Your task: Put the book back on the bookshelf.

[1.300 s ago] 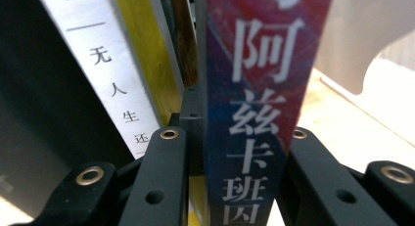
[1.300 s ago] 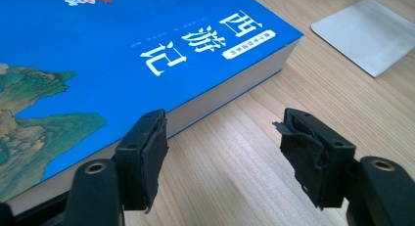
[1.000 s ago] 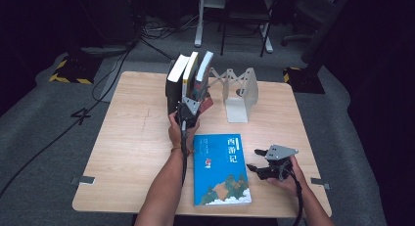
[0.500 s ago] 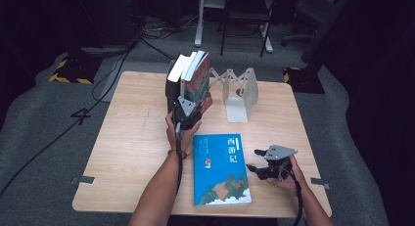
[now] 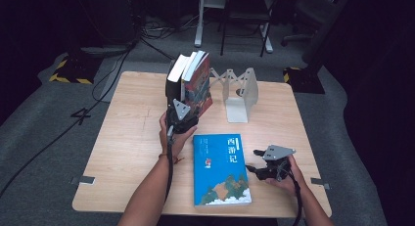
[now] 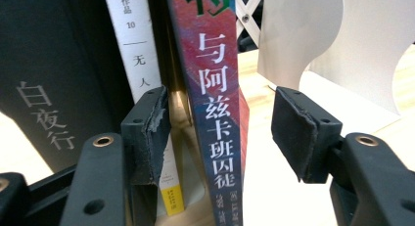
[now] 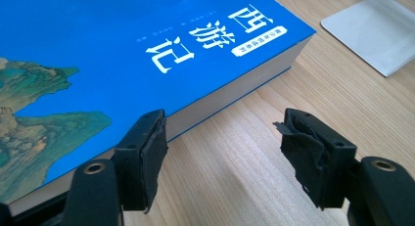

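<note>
Three books stand at the table's far middle: a black one (image 5: 172, 86) (image 6: 49, 89), a white one (image 5: 188, 64) (image 6: 137, 50) and a red-and-blue one (image 5: 199, 86) (image 6: 215, 89). My left gripper (image 5: 183, 107) (image 6: 225, 128) sits just in front of them. Its jaws have just been opening, and the red-and-blue spine stands between the pads with a gap on each side. A blue book (image 5: 220, 169) (image 7: 122, 55) lies flat near the front edge. My right gripper (image 5: 254, 169) (image 7: 225, 143) rests open at that book's right edge, with bare table between its pads.
A white metal bookend (image 5: 240, 96) (image 6: 342, 45) stands right of the upright books, its flat base (image 7: 377, 30) on the wooden table (image 5: 127, 138). Chairs, stands and cables lie on the floor beyond the far edge.
The left gripper's jaws have spread and let go of the red-and-blue book, which now stands against the white book. The left hand drew back slightly. The right gripper kept still.
</note>
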Available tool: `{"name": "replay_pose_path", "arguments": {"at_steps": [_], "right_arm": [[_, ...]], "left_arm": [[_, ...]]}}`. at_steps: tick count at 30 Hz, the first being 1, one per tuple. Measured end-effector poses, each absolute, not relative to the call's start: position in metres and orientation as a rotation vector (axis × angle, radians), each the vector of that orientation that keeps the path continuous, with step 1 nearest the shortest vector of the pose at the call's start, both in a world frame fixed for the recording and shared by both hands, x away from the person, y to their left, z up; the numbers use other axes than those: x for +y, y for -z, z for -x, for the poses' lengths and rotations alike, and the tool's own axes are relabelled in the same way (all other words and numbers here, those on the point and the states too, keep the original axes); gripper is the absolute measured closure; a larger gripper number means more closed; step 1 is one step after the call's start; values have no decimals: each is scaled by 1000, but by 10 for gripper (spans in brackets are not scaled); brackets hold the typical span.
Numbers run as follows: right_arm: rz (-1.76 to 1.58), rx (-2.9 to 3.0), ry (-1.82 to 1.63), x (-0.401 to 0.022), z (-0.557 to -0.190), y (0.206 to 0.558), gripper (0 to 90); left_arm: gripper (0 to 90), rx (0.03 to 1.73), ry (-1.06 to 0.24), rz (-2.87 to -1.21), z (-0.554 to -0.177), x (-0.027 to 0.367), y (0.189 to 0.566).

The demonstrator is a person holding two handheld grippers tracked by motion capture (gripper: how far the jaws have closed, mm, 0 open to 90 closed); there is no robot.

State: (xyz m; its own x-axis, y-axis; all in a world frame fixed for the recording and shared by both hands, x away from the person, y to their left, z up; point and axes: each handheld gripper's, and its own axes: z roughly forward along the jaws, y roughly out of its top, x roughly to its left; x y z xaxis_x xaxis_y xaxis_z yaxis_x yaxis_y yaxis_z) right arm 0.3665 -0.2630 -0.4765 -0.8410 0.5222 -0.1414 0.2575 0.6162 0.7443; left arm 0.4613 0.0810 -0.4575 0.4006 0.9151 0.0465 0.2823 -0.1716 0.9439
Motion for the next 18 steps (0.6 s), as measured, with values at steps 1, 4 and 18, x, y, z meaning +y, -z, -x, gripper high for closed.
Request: {"name": "replay_pose_path", "arguments": {"at_steps": [1,4,18], "right_arm": [[-626,2501,-1068,-263,-366,477,340],[-623,2505,-1066,-262,-367,477,340],[-622,2514,-1059,-261,-366,476,340]], "left_arm": [[383,1053,-803,-1701,-461,82,457],[358,1040,-769,-1729,-458,84,455],[258,971,-623,-1849,-436,102,453]]}}
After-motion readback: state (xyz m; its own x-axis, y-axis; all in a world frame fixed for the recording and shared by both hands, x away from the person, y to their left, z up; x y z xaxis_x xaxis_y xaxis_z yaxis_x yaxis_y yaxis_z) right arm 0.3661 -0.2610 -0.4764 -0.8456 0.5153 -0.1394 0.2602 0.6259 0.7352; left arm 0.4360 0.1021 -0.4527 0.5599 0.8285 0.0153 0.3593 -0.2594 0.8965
